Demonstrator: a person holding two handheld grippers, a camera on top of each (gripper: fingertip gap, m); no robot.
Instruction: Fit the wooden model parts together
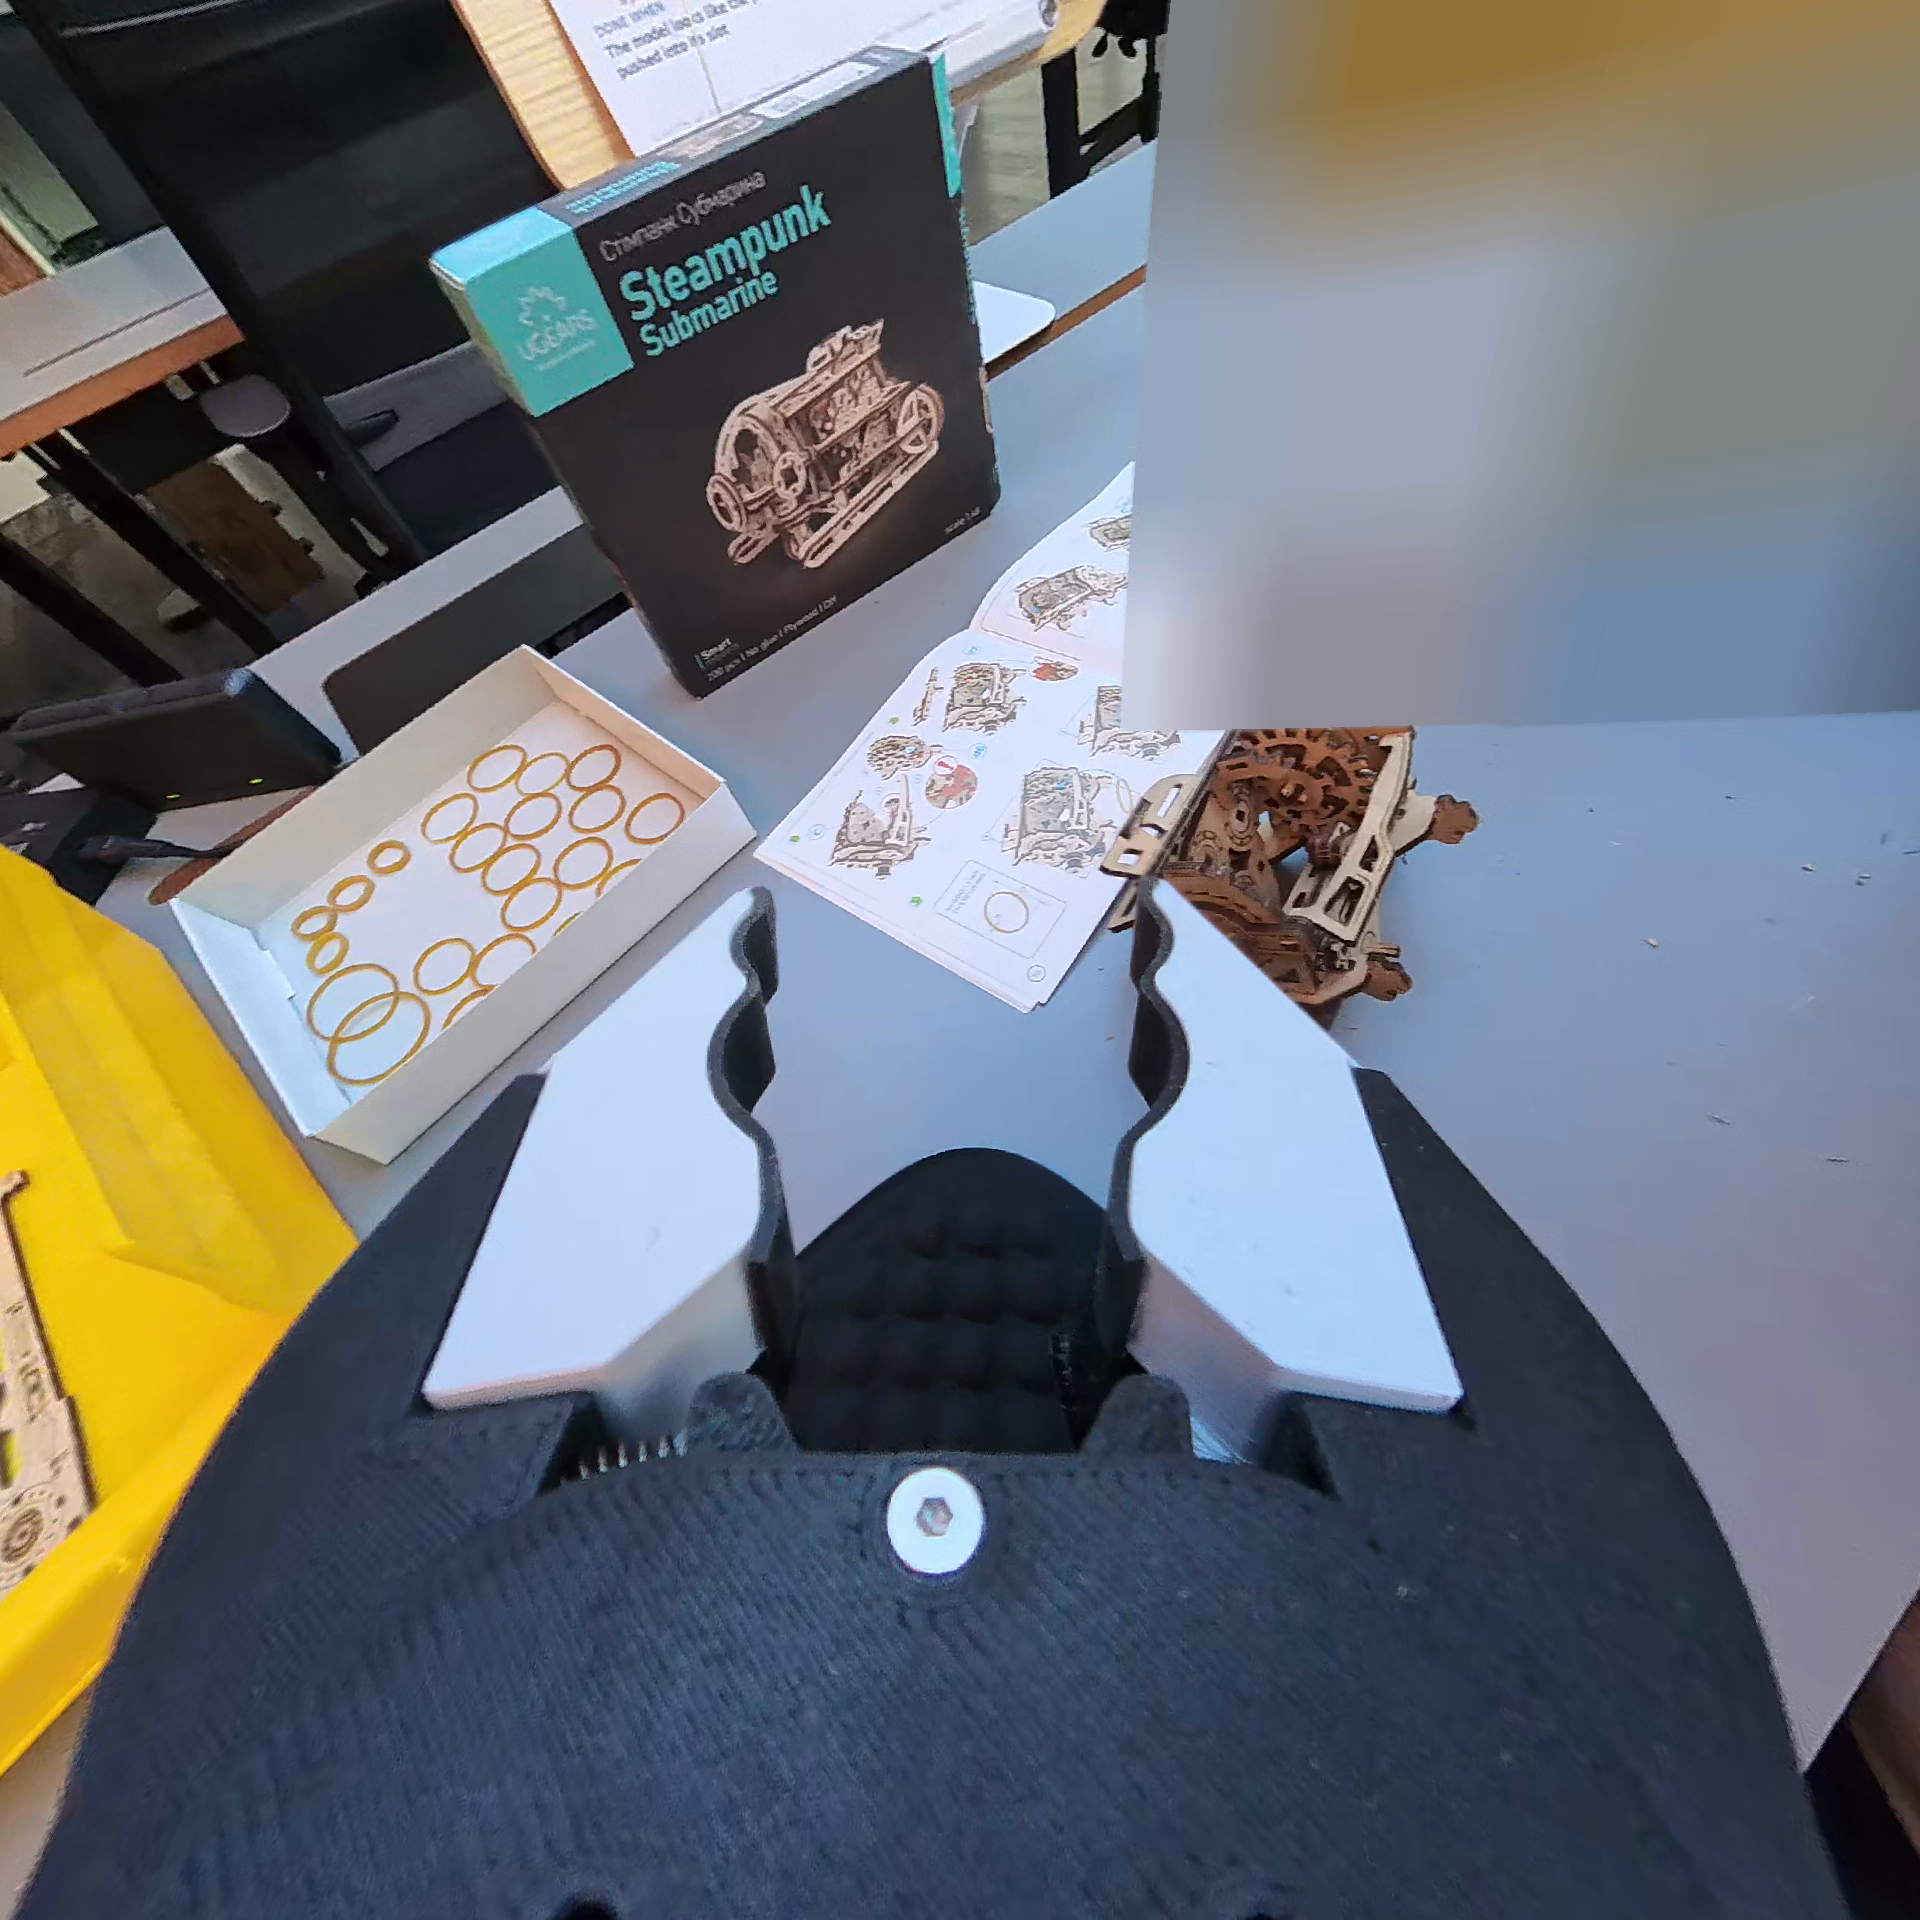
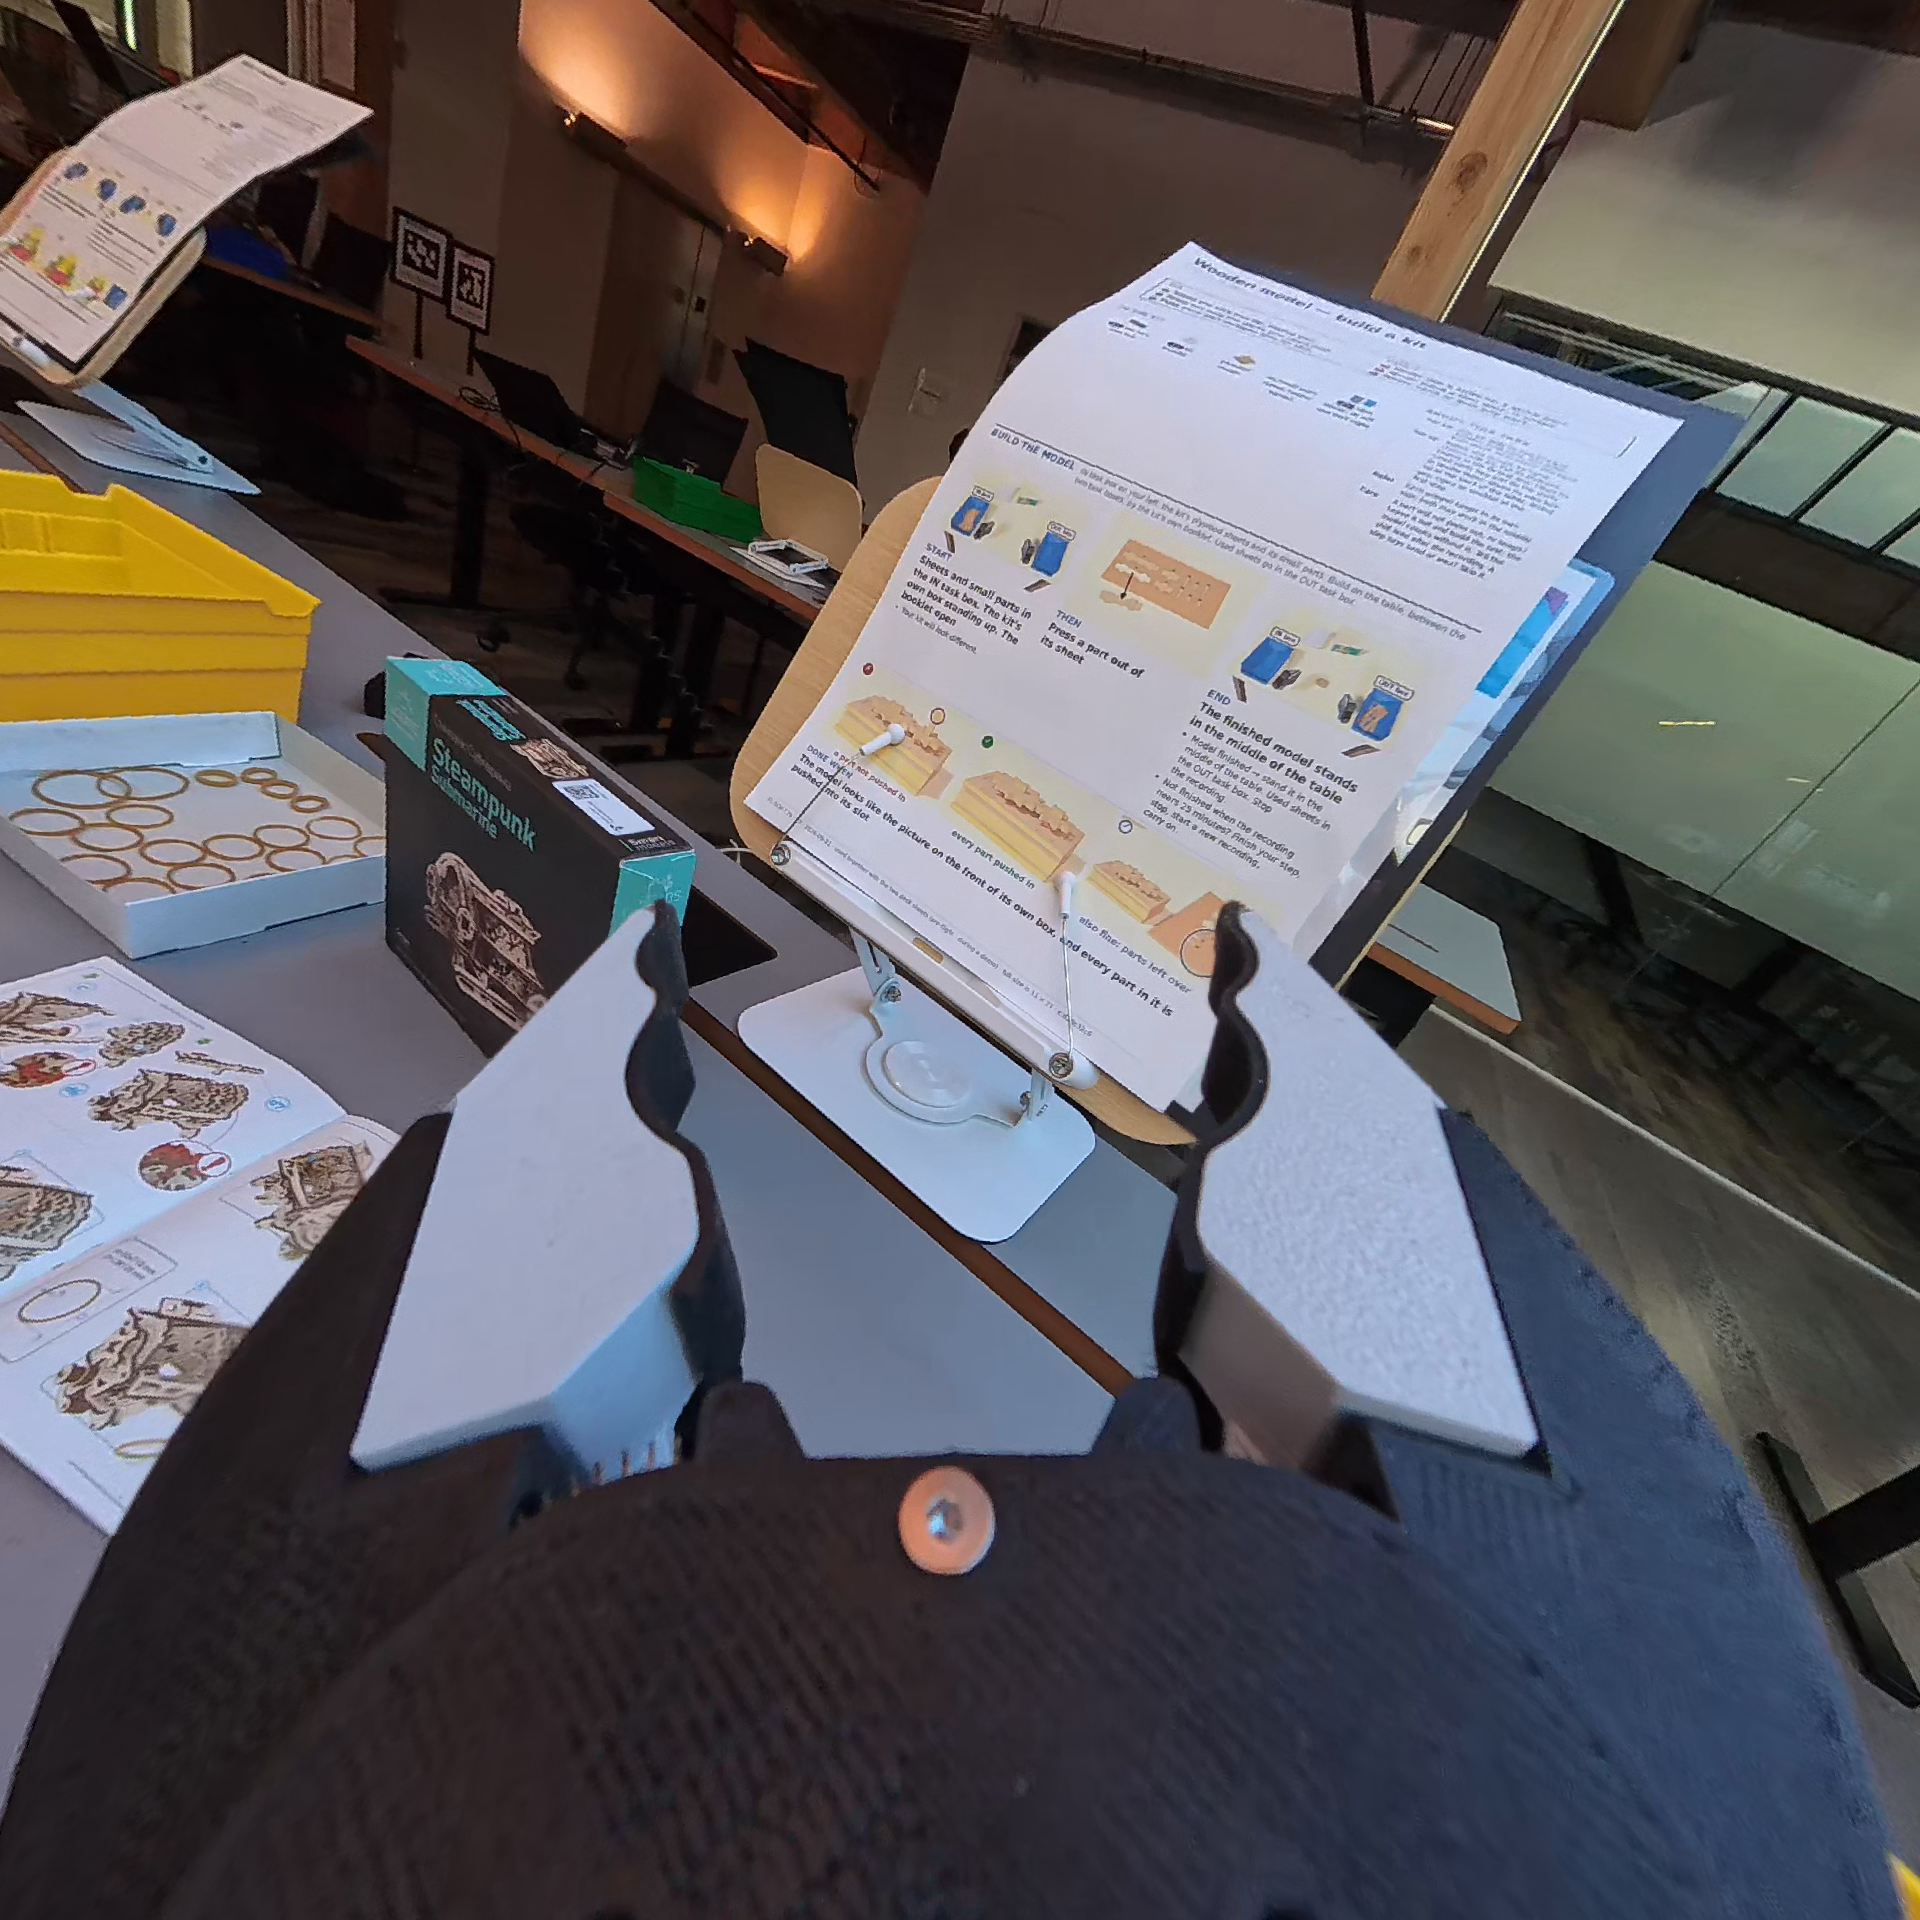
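Left claw [image 1: 951, 940] spread apart, empty, above grey table [image 1: 1621, 1018]; wooden model [image 1: 1288, 852] lying tilted just beyond its right fingertip, beside open booklet [image 1: 966, 821]; right claw [image 2: 940, 940] likewise agape, holding nothing, aimed at far instruction stand [image 2: 1143, 665].

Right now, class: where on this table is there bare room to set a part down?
Bare grey table right of the wooden model. Crowded on the left: booklet, white tray, kit box, yellow bin.

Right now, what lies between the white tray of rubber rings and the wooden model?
In the left wrist view, the open instruction booklet lies between the tray and the wooden model.
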